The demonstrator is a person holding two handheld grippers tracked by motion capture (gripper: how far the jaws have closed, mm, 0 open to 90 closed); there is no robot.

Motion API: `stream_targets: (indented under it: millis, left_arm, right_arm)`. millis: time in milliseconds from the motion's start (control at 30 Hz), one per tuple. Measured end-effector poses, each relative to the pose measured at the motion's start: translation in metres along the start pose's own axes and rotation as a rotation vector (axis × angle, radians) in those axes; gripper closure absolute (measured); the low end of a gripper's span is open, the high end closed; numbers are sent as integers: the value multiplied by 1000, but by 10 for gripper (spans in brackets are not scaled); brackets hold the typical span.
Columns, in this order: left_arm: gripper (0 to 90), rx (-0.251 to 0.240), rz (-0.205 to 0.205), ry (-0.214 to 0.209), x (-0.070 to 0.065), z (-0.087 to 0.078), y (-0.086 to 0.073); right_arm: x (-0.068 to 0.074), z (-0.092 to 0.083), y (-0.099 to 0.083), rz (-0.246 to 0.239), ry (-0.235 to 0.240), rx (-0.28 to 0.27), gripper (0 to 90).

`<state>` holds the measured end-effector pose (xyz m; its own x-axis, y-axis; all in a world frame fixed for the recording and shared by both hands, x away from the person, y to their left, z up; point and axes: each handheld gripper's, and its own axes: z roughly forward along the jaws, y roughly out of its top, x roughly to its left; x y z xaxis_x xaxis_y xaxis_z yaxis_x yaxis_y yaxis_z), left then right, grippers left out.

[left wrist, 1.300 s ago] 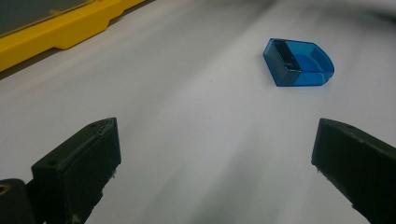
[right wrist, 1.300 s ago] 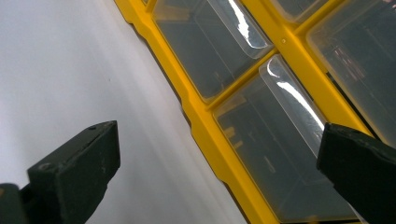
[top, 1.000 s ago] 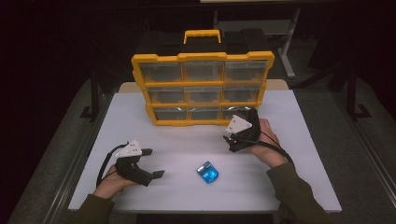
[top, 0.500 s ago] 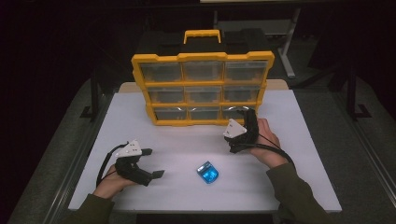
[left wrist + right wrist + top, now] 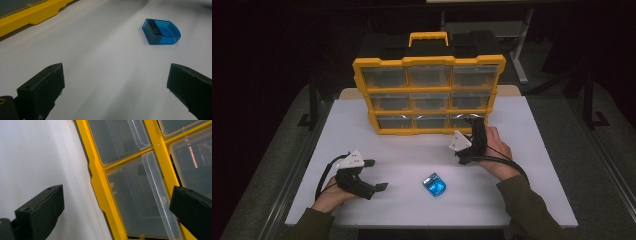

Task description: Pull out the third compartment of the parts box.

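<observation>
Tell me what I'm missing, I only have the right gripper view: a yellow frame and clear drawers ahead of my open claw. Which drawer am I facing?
Observer: From the high view, the right claw points at the bottom-right drawer of a nine-drawer yellow organizer.
Operator: Where's the other claw?
Observer: The left claw is open and holds nothing, low over the near left part of the table.
Operator: Anything loose on the table?
Observer: One blue box, small and translucent, lies near the front edge between the two hands, just ahead of the left claw.
</observation>
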<state>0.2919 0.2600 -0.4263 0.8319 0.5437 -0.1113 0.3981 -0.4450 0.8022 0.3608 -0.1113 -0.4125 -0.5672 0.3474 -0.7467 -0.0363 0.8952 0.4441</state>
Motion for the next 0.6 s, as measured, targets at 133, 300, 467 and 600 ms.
stream_targets:
  millis: [133, 300, 467, 600]
  left_arm:
    - [12, 1, 1, 1, 0, 0, 0]
    - [12, 1, 1, 0, 0, 0, 0]
    - [12, 2, 1, 3, 0, 0, 0]
    - [12, 3, 3, 1, 0, 0, 0]
  right_arm:
    - [1, 0, 1, -16, -10, 3, 0]
    - [2, -1, 2, -47, -24, 15, 0]
    - [4, 0, 2, -80, -40, 19, 0]
    - [4, 0, 2, -96, -51, 19, 0]
